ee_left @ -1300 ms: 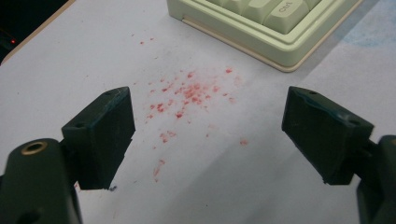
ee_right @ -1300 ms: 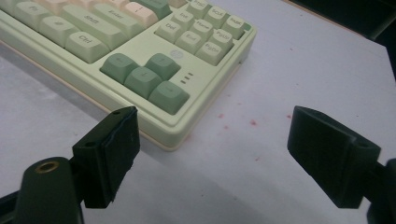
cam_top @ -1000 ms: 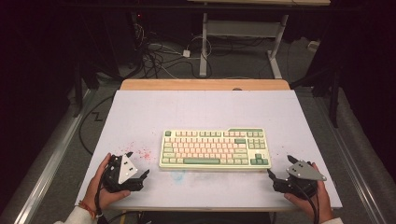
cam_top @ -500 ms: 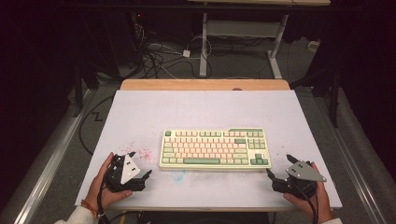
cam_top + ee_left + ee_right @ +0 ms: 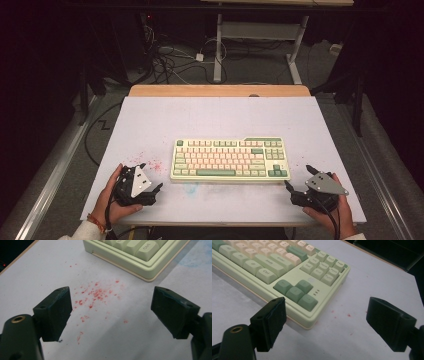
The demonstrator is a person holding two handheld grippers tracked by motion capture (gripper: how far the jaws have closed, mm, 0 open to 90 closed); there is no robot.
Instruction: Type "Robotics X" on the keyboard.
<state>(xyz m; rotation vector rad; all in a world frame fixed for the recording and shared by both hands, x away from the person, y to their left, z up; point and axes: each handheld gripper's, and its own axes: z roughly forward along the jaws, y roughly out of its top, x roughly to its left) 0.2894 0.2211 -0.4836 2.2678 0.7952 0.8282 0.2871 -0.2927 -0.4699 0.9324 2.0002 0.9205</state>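
White table top [image 5: 220,120] under a high camera, dark floor and tangled cables beyond its far edge. Near the middle, slightly toward the near edge, a pale green and cream keyboard [image 5: 230,159], lying flat, long side parallel to the near edge. Red speckled stains [image 5: 150,164] on the table just left of the keyboard; same red specks [image 5: 96,295] ahead of the left gripper's jaws in the left gripper view.

Left gripper [image 5: 151,177] held low at the near left, beside the keyboard's left end, not touching it, jaws spread wide with nothing between, angled toward the near left corner [image 5: 147,277]. Right gripper [image 5: 297,178] held low at the near right, jaws likewise spread wide and empty, aimed at the near right corner [image 5: 308,325] by the dark green arrow keys [image 5: 295,292]. Both hands wrapped around the gripper bodies, wrists close to the table edge.

Judged as an opening step: both tools staged on either side, approach not yet made. Next move likely calls for closing in on the keyboard's two ends and gripping its thin edges evenly, since an uneven grip could tilt or twist it.
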